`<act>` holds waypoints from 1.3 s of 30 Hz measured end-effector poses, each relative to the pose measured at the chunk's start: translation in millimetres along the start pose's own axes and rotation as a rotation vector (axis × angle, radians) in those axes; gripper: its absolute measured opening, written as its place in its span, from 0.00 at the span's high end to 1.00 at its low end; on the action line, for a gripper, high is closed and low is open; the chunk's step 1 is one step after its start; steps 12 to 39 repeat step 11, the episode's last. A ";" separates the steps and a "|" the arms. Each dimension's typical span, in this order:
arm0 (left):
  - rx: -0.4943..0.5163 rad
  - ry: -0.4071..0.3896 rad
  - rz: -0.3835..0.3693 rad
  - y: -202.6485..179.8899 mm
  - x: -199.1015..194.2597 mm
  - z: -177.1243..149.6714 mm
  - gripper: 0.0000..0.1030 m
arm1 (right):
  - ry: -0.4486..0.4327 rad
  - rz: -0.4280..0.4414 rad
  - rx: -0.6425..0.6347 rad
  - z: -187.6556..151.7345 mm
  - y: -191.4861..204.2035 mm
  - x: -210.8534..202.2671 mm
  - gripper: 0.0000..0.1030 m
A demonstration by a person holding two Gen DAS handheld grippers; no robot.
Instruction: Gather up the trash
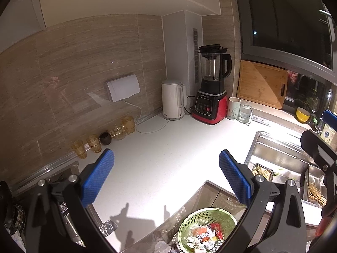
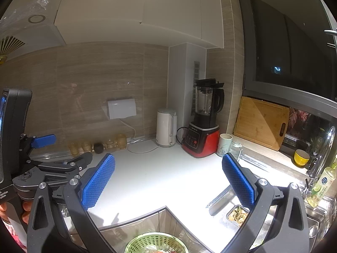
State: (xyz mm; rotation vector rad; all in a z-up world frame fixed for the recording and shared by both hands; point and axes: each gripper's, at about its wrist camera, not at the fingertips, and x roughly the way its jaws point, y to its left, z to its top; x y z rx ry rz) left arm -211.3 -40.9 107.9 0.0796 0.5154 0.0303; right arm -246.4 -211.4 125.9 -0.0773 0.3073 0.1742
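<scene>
A green perforated basket (image 1: 207,229) sits low in front of the counter, holding crumpled wrappers and scraps of trash (image 1: 205,236); its rim also shows in the right wrist view (image 2: 157,243). My left gripper (image 1: 166,177) is open and empty, raised above the white counter (image 1: 168,147) behind the basket. My right gripper (image 2: 168,181) is open and empty too, above the same counter. The left gripper also shows at the left edge of the right wrist view (image 2: 43,141).
Against the back wall stand amber glasses (image 1: 92,143), a white kettle (image 1: 172,101), a red-and-black blender (image 1: 211,88), a mug (image 1: 233,108) and a glass (image 1: 245,112). A cutting board (image 1: 262,84) leans at the window. A steel sink (image 1: 280,158) with a food container (image 1: 263,171) lies right.
</scene>
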 end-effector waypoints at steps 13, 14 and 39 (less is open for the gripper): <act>-0.009 0.022 -0.036 4.2 3.4 0.1 0.08 | 0.000 -0.003 0.000 -0.1 1.1 -0.4 0.02; -0.009 0.022 -0.036 4.2 3.4 0.1 0.08 | 0.000 -0.003 0.000 -0.1 1.1 -0.4 0.02; -0.009 0.022 -0.036 4.2 3.4 0.1 0.08 | 0.000 -0.003 0.000 -0.1 1.1 -0.4 0.02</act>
